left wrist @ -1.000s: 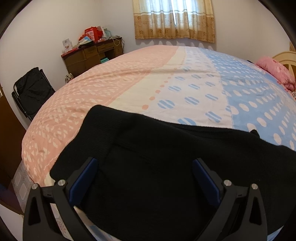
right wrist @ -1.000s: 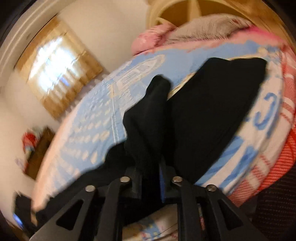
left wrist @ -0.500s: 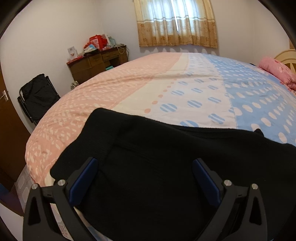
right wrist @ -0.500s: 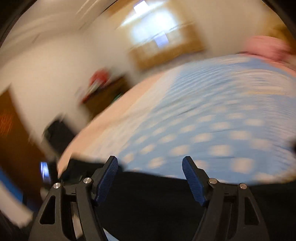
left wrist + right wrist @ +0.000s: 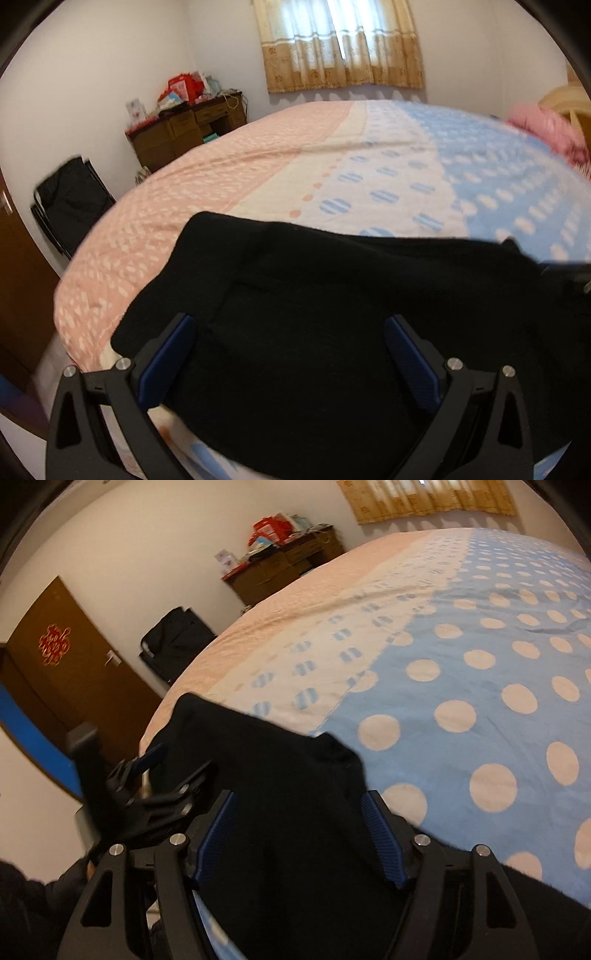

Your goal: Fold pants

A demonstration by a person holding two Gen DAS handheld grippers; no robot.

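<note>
Black pants (image 5: pixel 314 314) lie folded over on the near edge of the bed; they also show in the right wrist view (image 5: pixel 288 782). My left gripper (image 5: pixel 291 343) is open, its blue pads wide apart just above the pants' left part, holding nothing. My right gripper (image 5: pixel 299 827) is open over the pants' right part, a raised fabric corner between its pads but not clamped. The left gripper also shows in the right wrist view (image 5: pixel 162 771), to the left.
The bed (image 5: pixel 369 166) has a pink, cream and blue dotted cover. A pink pillow (image 5: pixel 543 125) lies at the right. A wooden desk (image 5: pixel 184 129) with clutter, a black folding chair (image 5: pixel 70 199) and a brown door (image 5: pixel 62 672) stand left of the bed.
My right gripper, shut on a pants leg a second ago, has let go, opened and swung over the folded pants. My left gripper stayed open over the pants, shifting slightly.
</note>
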